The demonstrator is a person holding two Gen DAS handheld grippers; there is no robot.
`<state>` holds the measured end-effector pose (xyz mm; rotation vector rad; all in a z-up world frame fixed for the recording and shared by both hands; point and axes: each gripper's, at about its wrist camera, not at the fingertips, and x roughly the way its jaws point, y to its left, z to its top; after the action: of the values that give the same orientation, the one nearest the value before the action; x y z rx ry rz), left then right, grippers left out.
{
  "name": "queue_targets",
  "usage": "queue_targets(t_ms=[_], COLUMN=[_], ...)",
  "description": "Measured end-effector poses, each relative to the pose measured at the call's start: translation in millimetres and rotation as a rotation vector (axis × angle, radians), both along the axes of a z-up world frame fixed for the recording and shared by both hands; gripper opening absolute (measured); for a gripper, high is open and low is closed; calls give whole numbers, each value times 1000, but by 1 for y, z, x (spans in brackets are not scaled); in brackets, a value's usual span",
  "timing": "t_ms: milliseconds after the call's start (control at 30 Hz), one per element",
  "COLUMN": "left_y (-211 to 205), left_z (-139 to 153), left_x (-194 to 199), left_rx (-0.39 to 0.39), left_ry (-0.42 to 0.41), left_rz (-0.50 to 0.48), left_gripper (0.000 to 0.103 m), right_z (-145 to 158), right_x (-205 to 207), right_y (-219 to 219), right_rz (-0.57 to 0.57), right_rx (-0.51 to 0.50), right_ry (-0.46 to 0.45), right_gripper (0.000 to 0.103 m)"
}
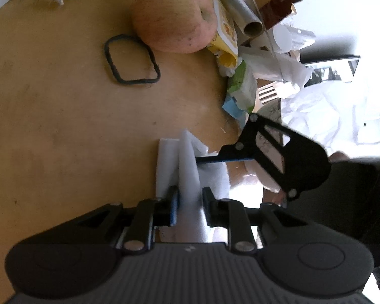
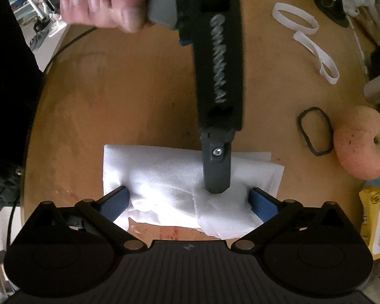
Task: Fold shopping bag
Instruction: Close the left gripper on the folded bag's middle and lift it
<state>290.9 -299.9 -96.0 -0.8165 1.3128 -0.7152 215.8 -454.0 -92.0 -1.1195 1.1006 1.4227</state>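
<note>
A white, partly folded bag [image 2: 164, 172] lies on the round wooden table [image 2: 114, 88]. In the left wrist view my left gripper [image 1: 188, 202] is nearly shut on a raised fold of the white bag [image 1: 187, 162]. In the right wrist view the left gripper's finger [image 2: 216, 174] presses down onto the bag from above. My right gripper [image 2: 190, 202] is open wide, with its blue pads [image 2: 114, 204] on either side of the bag's near edge. In the left wrist view the right gripper's finger [image 1: 266, 147] reaches the bag from the right.
An apple [image 2: 362, 143], a black rubber band [image 2: 315, 131] and a white strap [image 2: 306, 35] lie on the table's right side. A yellow packet [image 2: 377, 217] and other clutter [image 1: 266, 50] crowd the table's edge beside the apple. A cable [image 2: 63, 48] runs at the far left.
</note>
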Motion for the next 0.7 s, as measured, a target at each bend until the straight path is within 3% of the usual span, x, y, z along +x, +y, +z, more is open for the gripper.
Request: queue_targets(t_ms=[67, 133, 267, 467, 700], left_y=[8, 17, 30, 32, 13], left_z=[7, 11, 4, -13, -8], left_x=[-3, -5, -8, -11, -7], left_rx=[17, 52, 11, -118, -107], left_ry=[-8, -5, 54, 114, 65], left_rz=[35, 57, 63, 86, 68], left_gripper=[81, 82, 83, 85, 86], right_z=[0, 0, 2, 4, 8], right_x=[-3, -3, -4, -4, -3], right_y=[-1, -5, -7, -7, -9], right_rz=[11, 3, -7, -7, -10], right_rx=[3, 17, 30, 30, 37], right_ry=[-13, -13, -17, -15, -12], right_gripper=[103, 103, 103, 103, 103])
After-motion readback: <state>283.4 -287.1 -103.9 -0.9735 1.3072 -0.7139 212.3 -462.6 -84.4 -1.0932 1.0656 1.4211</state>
